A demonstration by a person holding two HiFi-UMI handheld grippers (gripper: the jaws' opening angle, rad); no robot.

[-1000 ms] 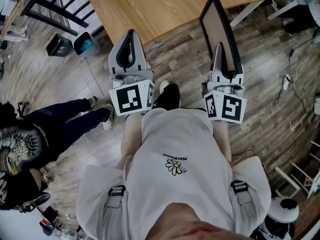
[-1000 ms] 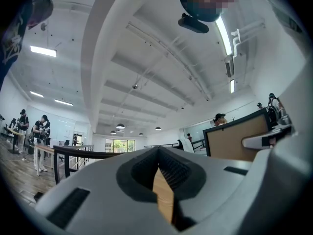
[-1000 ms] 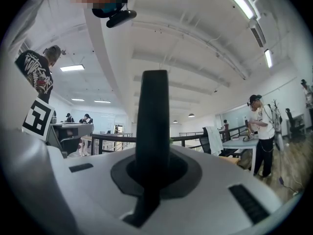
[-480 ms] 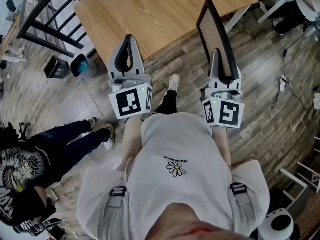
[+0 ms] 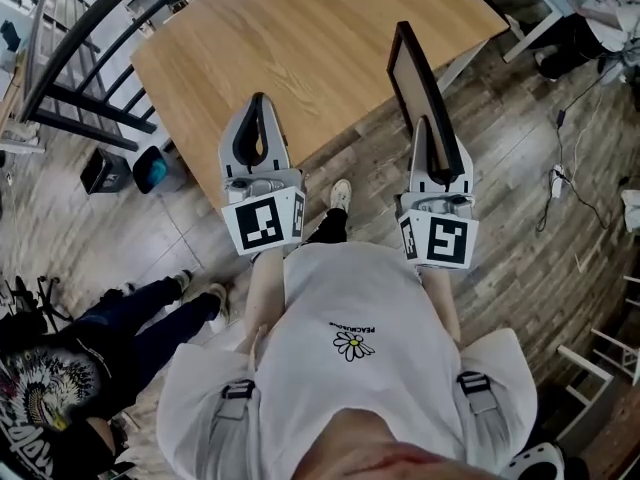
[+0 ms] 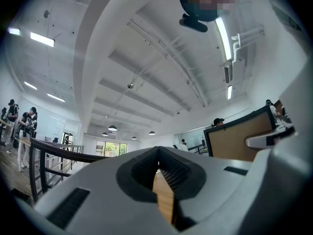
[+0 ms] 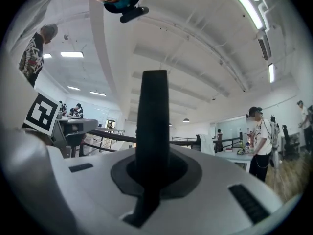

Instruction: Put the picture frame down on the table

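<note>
The picture frame point(image 5: 420, 88) has a black rim and a tan back. It stands upright on edge in my right gripper point(image 5: 424, 123), which is shut on its lower edge. Its top reaches over the near right corner of the wooden table point(image 5: 300, 38). In the right gripper view the frame point(image 7: 153, 106) shows edge-on as a black bar rising from the closed jaws of the gripper point(image 7: 152, 154). My left gripper point(image 5: 259, 100) is shut and holds nothing, its tips over the table's near edge. In the left gripper view the frame point(image 6: 239, 138) shows at the right, beyond that gripper point(image 6: 157, 151).
A black metal railing point(image 5: 90, 28) runs along the table's left side. A small blue bin point(image 5: 152, 168) stands on the plank floor below it. A person in dark trousers point(image 5: 120, 338) sits on the floor at lower left. Cables point(image 5: 560, 178) lie on the floor at right.
Both grippers and the wearer have moved forward toward the table. The frame's top now overlaps the table's corner, and the left gripper's tips have reached its near edge.
</note>
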